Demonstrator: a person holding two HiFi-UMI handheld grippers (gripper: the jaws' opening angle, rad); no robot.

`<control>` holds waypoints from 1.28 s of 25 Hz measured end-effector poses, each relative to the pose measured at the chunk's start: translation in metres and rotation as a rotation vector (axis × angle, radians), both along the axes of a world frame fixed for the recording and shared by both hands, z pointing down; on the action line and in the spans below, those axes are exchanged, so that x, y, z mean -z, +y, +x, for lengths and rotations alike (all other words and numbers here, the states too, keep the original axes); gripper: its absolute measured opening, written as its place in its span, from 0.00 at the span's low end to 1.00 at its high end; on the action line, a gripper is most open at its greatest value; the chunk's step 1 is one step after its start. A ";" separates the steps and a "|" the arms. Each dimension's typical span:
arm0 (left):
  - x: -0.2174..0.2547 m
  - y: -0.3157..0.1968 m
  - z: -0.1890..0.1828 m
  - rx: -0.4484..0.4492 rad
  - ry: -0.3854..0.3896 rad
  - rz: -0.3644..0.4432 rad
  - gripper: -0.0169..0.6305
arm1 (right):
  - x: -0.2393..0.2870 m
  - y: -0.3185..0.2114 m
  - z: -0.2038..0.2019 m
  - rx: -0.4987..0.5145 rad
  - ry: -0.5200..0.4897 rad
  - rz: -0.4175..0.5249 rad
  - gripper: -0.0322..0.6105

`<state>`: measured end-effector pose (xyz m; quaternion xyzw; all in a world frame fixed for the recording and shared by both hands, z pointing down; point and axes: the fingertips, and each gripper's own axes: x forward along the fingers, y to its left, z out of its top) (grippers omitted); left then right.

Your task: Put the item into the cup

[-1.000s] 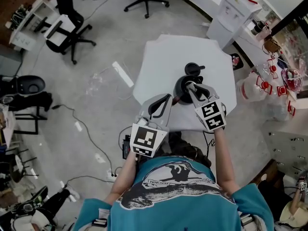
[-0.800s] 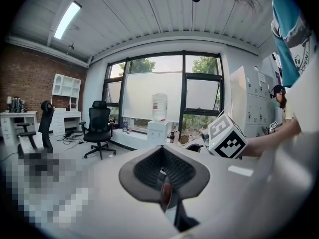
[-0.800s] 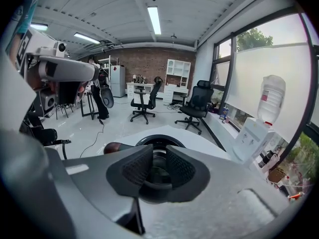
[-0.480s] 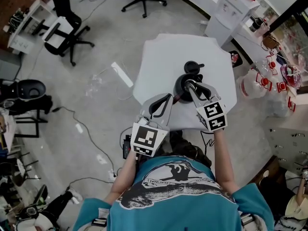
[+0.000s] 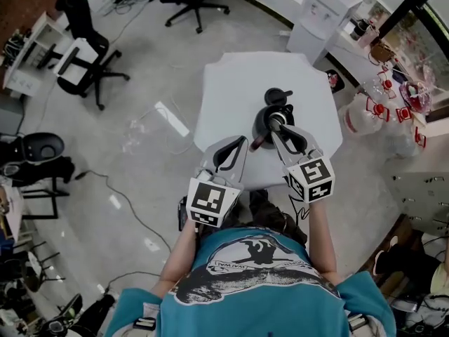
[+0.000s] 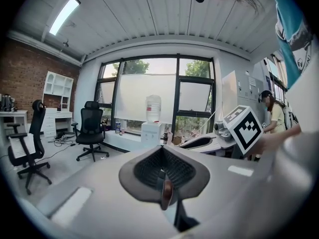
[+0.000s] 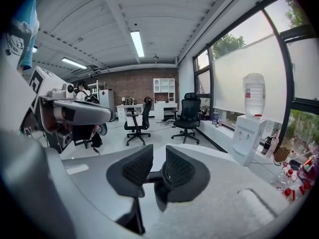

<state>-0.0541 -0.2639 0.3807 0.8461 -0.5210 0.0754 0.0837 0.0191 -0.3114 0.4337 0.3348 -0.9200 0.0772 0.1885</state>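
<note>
A black cup (image 5: 263,126) stands near the front of a white table (image 5: 238,90), with its black lid (image 5: 278,97) lying just behind it. My right gripper (image 5: 274,124) reaches over the cup from the front right. In the right gripper view its jaws (image 7: 158,169) stand nearly together on a black bar-like part of the cup (image 7: 149,176). My left gripper (image 5: 243,144) sits just left of the cup. A small dark red item (image 6: 167,193) is pinched between its shut jaws (image 6: 164,176), and the item (image 5: 257,143) shows beside the cup's base.
The table's front edge runs under both grippers. Office chairs (image 5: 84,55) stand on the floor at left and behind, with cables (image 5: 119,188) trailing nearby. A water dispenser (image 5: 319,16) and a large water bottle (image 5: 359,121) stand to the right.
The head view has shifted a little. Both grippers keep nearly the same places by the cup, each still shut on what it holds.
</note>
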 end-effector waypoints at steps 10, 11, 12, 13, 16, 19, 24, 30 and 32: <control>-0.006 0.032 -0.022 -0.117 -0.011 -0.018 0.05 | 0.009 0.053 -0.015 -0.134 -0.101 -0.009 0.18; -0.007 0.037 -0.022 -0.130 -0.010 -0.026 0.05 | 0.008 0.059 -0.016 -0.147 -0.103 -0.012 0.18; -0.009 0.041 -0.022 -0.143 -0.009 -0.031 0.05 | 0.006 0.066 -0.016 -0.158 -0.105 -0.016 0.18; -0.012 0.046 -0.021 -0.157 -0.007 -0.033 0.05 | 0.004 0.072 -0.017 -0.167 -0.107 -0.021 0.18; -0.020 0.058 -0.019 -0.188 -0.005 -0.034 0.05 | -0.002 0.089 -0.017 -0.184 -0.111 -0.036 0.18; -0.025 0.068 -0.019 -0.200 -0.001 -0.039 0.05 | -0.005 0.101 -0.019 -0.184 -0.113 -0.043 0.18; -0.024 0.077 -0.017 -0.192 0.011 -0.042 0.05 | -0.002 0.114 -0.021 -0.164 -0.134 -0.046 0.17; -0.022 0.089 -0.015 -0.162 0.031 -0.053 0.05 | 0.005 0.128 -0.021 -0.128 -0.157 -0.052 0.16; -0.022 0.094 -0.012 -0.149 0.035 -0.052 0.05 | 0.006 0.134 -0.018 -0.121 -0.162 -0.050 0.16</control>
